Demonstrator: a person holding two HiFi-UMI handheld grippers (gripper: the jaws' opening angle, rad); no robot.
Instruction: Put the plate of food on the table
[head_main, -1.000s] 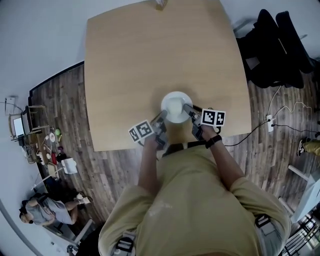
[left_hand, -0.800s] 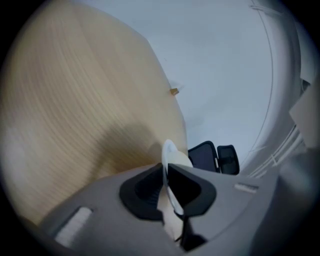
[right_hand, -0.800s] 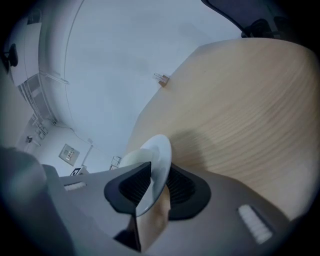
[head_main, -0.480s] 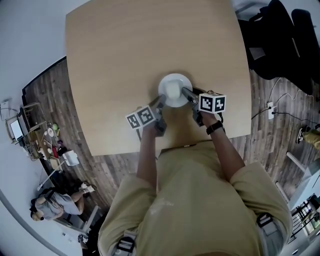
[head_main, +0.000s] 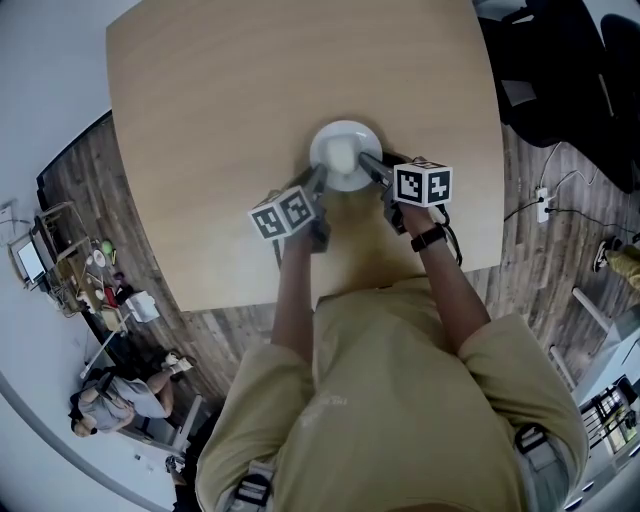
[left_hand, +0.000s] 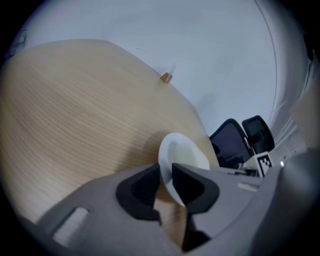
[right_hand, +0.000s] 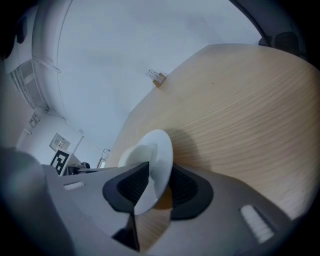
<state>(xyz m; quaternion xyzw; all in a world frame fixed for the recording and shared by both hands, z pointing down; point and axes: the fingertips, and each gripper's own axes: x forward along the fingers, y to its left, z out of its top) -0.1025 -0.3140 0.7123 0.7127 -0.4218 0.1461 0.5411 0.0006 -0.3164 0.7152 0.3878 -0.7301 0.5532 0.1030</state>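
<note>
A white plate (head_main: 345, 155) with a pale mound of food rests on the light wooden table (head_main: 250, 80), a little in from the near edge. My left gripper (head_main: 318, 180) is at the plate's near-left rim, and my right gripper (head_main: 368, 163) is at its near-right rim. In the left gripper view the plate's (left_hand: 182, 155) rim stands between the opening jaws of the left gripper (left_hand: 166, 182), with a gap showing. In the right gripper view the plate (right_hand: 150, 155) likewise sits between the opening jaws of the right gripper (right_hand: 155, 187); its pads do not press on the rim.
A small brown object (left_hand: 166, 77) stands at the table's far edge. Black chairs (head_main: 560, 70) crowd the table's right side. A power strip and cable (head_main: 541, 195) lie on the wood floor. At lower left a person (head_main: 120, 400) sits near cluttered shelving (head_main: 90, 280).
The plate and both grippers have moved farther in over the table, away from its near edge. The grippers stay at the plate's rim.
</note>
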